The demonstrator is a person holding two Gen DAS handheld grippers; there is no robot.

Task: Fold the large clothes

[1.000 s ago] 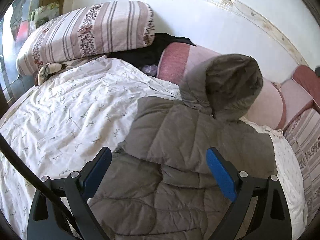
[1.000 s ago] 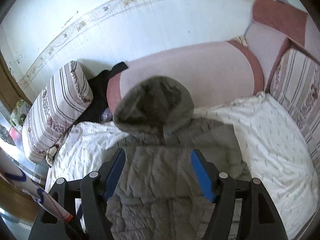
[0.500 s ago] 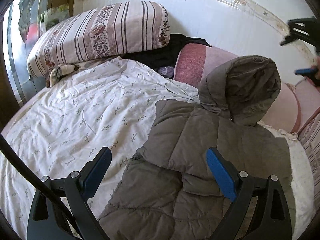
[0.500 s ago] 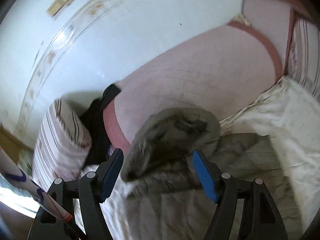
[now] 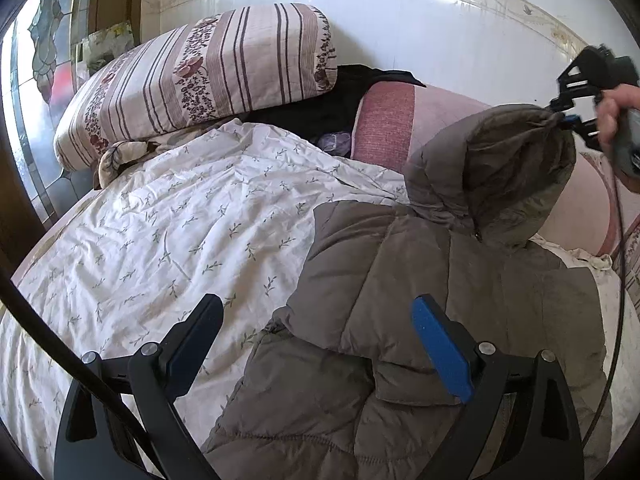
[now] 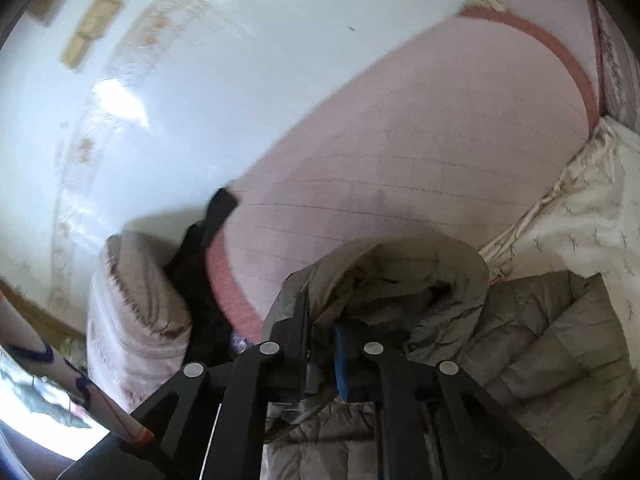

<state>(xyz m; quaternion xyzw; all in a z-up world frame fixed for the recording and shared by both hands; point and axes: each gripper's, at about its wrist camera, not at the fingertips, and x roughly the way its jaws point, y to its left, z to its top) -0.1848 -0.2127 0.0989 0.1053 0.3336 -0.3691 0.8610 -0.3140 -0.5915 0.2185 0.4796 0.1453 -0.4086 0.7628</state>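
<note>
My jacket is grey-brown, on a white sprigged quilt. My pads are blue. The striped pillow looks floral, perhaps mauve.

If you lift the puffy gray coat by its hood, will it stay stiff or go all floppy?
Probably floppy: the jacket looks soft, quilted and creased. The hood, pinched by the right gripper, already crumples. It seems light for its size.

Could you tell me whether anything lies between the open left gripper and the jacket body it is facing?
Nothing visible does. The left gripper hangs open right over the grey jacket, with only air between. The right gripper is already shut on the hood, off to the far side.
</note>
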